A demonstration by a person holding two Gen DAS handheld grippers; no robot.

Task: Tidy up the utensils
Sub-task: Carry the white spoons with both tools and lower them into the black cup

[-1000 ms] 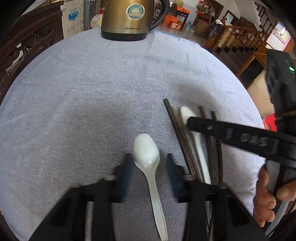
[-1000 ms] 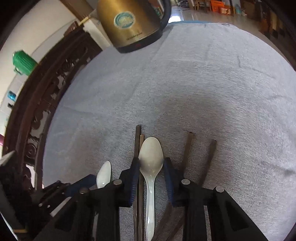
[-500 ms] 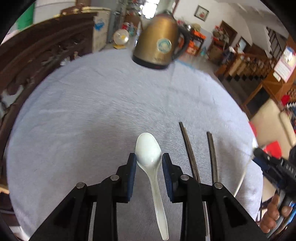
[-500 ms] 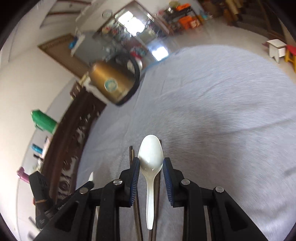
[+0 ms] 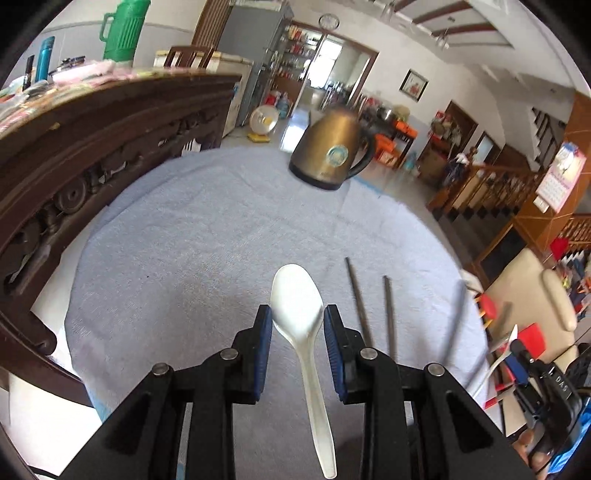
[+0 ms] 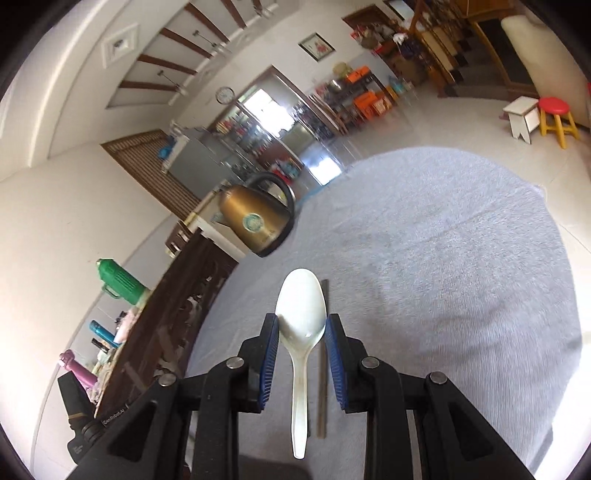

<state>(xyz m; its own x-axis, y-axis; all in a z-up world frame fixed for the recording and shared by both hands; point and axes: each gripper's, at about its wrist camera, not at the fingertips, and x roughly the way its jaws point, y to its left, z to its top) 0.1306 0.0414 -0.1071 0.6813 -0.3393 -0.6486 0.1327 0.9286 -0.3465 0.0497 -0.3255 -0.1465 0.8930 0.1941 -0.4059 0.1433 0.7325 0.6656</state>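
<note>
My left gripper is shut on a white plastic spoon, gripped at the bowl, handle hanging back toward the camera, lifted above the cloth. My right gripper is shut on a second white spoon the same way, held high. Dark chopsticks lie on the blue-grey tablecloth to the right of the left gripper, one more further right. One chopstick shows below the right gripper. The right gripper and its spoon appear at the left wrist view's lower right.
A brass-coloured electric kettle stands at the table's far edge; it also shows in the right wrist view. A dark carved wooden sideboard runs along the left with a green thermos. Stools stand on the floor.
Both grippers closed on their spoons and lifted them well above the table, tilting up so more of the room shows. The chopsticks stay on the cloth.
</note>
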